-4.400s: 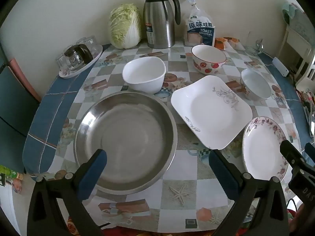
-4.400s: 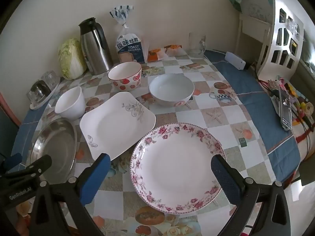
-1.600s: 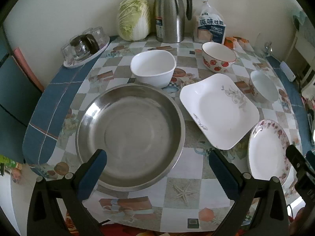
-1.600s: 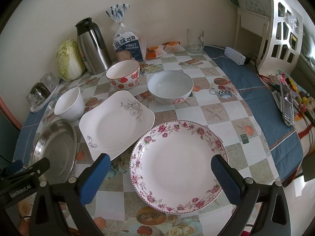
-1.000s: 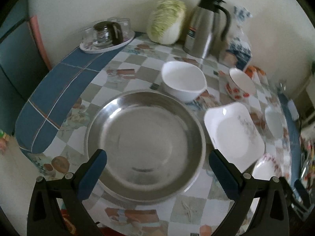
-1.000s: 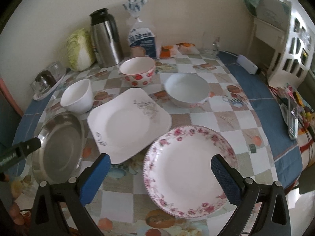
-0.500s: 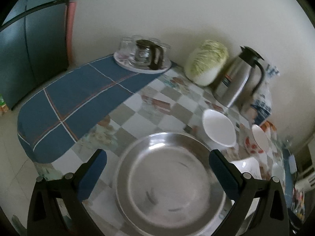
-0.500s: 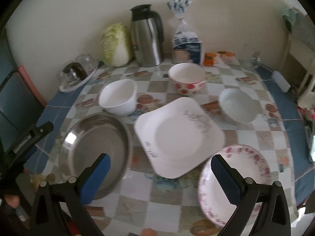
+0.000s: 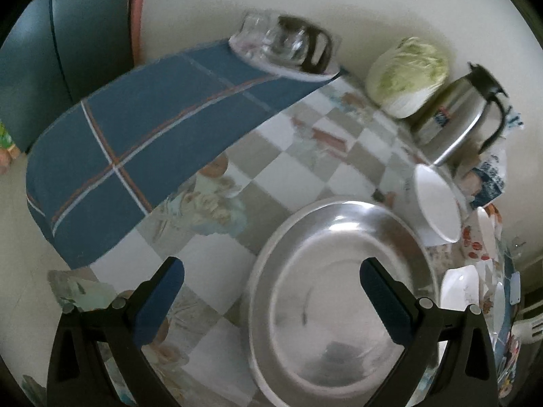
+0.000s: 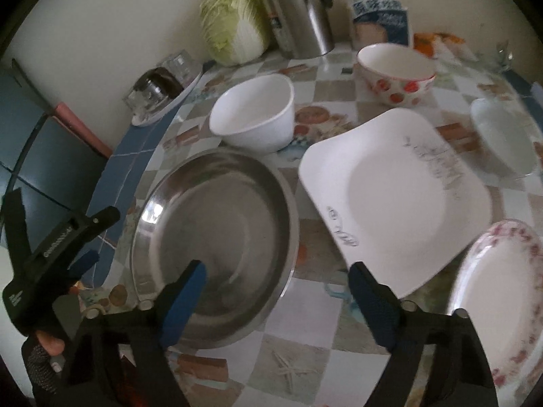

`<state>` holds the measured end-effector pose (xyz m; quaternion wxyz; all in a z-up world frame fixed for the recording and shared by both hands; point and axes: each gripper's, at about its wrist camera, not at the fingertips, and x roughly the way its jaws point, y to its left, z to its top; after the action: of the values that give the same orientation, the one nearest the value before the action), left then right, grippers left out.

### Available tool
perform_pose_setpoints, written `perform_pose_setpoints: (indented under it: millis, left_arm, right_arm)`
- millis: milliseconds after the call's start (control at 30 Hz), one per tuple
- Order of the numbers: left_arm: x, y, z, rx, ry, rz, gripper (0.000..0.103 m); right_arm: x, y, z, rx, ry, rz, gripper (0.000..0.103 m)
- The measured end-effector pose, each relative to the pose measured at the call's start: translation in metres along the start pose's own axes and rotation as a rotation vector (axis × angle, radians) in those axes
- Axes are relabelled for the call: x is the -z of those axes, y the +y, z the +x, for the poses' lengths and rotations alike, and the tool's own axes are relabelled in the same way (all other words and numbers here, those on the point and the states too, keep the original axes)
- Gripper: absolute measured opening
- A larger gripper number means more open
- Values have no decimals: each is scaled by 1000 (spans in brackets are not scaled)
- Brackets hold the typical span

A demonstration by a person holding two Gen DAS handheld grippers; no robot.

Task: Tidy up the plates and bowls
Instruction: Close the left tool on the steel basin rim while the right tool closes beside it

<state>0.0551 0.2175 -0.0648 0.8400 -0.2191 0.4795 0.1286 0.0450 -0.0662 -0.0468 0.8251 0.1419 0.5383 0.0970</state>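
Left tongs (image 9: 271, 290) spread wide, blue rubbery pads, holding nothing; the near-left rim of the steel basin (image 9: 342, 291) sits between them. Right tongs (image 10: 276, 293) also spread and empty, left pad over the basin's near edge, right pad close to the near corner of the square plate (image 10: 393, 200).

Basin: round, shallow, polished metal, glare on its left wall. Square plate: glossy white, rounded corners, grey scroll motif, just beside the basin's right rim. Plain white bowl (image 10: 253, 118) (squarish mouth) behind the basin. Round bowl with red fruit print (image 10: 395, 73) farther back. Floral-rimmed round plate (image 10: 499, 298) at near right, blurred. Desk (image 10: 305, 315) covered in checked oilcloth with blue border.
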Motion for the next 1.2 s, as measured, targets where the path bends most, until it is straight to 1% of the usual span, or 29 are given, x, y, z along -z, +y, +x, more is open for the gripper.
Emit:
perform_pose_setpoints:
  millis: [33, 100, 133, 200, 233, 267, 333, 467, 600, 633, 767, 900, 1100, 1200]
  left_arm:
    - [0, 4, 6, -3, 13, -7, 103]
    - [0, 9, 15, -11, 32, -12, 102]
    - [0, 11, 18, -10, 44, -17, 101]
    - [1, 13, 23, 1, 62, -22, 93]
    - [2, 12, 26, 4, 72, -21, 87]
    - [2, 11, 28, 5, 80, -17, 85]
    - [3, 9, 32, 8, 93, -7, 84]
    - [4, 12, 39, 13, 120, -25, 79]
    - [6, 13, 47, 18, 150, -39, 74]
    - [7, 12, 49, 17, 157, -39, 71]
    - [5, 7, 52, 3, 152, -15, 70]
    - [5, 4, 54, -21, 150, 11, 69]
    - [3, -6, 60, -41, 140, 68, 69]
    - [3, -14, 64, -79, 136, 118, 69]
  right_arm:
    - [0, -1, 5, -8, 8, 6, 84]
    - [1, -1, 13, -14, 20, 9, 77]
    - [1, -2, 16, -19, 25, 7, 75]
    - [1, -1, 24, -28, 38, 7, 68]
    - [0, 0, 27, -30, 42, 8, 67]
    - [-1, 0, 30, -38, 48, 3, 66]
    - [0, 1, 37, -42, 60, 2, 60]
    - [1, -2, 47, -46, 76, 15, 43]
    - [3, -3, 54, -36, 86, 5, 34]
    - [3, -3, 54, -32, 86, 4, 32]
    - [2, -9, 61, -31, 92, 21, 22]
    - [2, -12, 67, -22, 106, 26, 16]
    - [5, -12, 68, -19, 108, 1, 16]
    - [7, -10, 66, -7, 108, -22, 16]
